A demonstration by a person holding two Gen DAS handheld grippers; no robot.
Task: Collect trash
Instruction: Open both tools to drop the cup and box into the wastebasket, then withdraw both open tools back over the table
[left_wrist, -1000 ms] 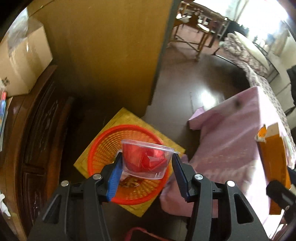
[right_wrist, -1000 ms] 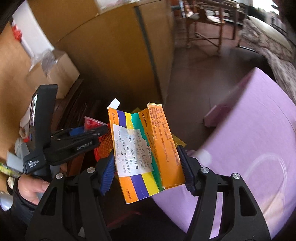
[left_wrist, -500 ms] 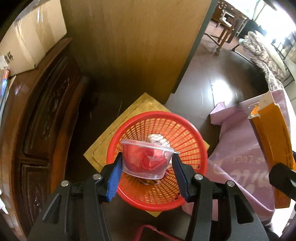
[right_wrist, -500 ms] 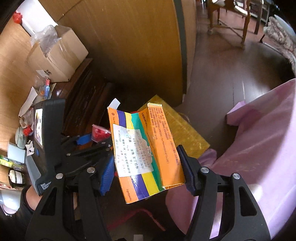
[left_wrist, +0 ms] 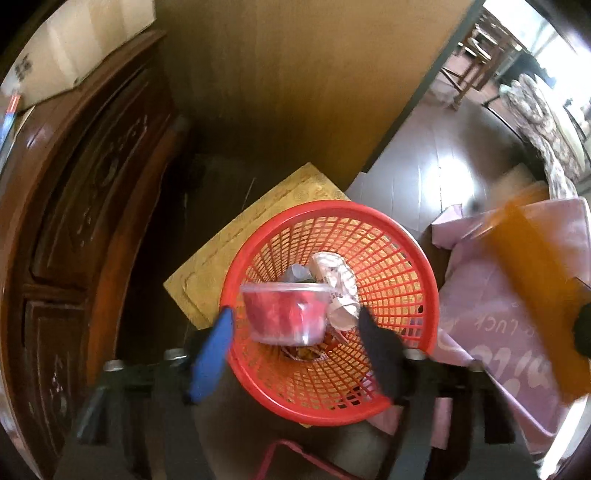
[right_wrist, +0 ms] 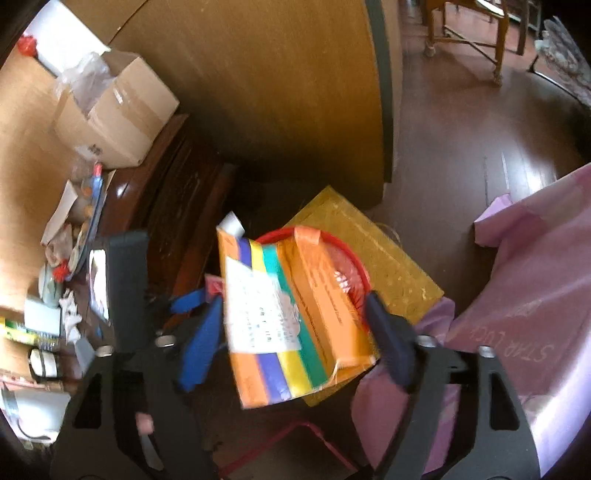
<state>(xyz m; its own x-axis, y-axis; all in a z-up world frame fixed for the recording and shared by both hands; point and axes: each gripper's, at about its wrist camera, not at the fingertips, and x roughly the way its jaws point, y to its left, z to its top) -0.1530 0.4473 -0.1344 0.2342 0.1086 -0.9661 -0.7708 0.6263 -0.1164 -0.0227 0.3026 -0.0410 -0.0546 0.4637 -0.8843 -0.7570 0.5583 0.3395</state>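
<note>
The clear plastic cup [left_wrist: 286, 314], with something red inside, sits over the mouth of the red mesh basket [left_wrist: 417, 258] in the left wrist view. It is between the fingers of the left gripper [left_wrist: 295, 314], which are spread with a gap on either side of the cup. Whether the cup rests on the trash below I cannot tell. Behind it in the basket lies a crumpled whitish wrapper [left_wrist: 336, 280]. The basket stands on a yellow mat [left_wrist: 221, 266] on the dark floor, hemmed in by a carved dark wood cabinet [left_wrist: 74, 206], a wood panel wall [left_wrist: 295, 92] and a pink cloth [left_wrist: 498, 332]. "LUCK" can be read on the cloth. A blurred orange carton [left_wrist: 532, 280] hangs at the right edge. Glossy floorboards [left_wrist: 443, 166] open out beyond the panel's corner.

From the right wrist view, the right gripper [right_wrist: 295, 306] pinches that carton between its blue and black fingers. It is orange with purple, yellow and green stripes and carries a white printed label too smeared to read. It hangs above the near side of the basket, whose red rim shows behind it. The pink cloth reads "STAR LUCK" upside down. The left gripper's black body is just to the left of the carton. An open cardboard box [right_wrist: 114, 110] and small clutter sit on the cabinet top, and a wooden chair [right_wrist: 465, 33] stands well away across the floor.
</note>
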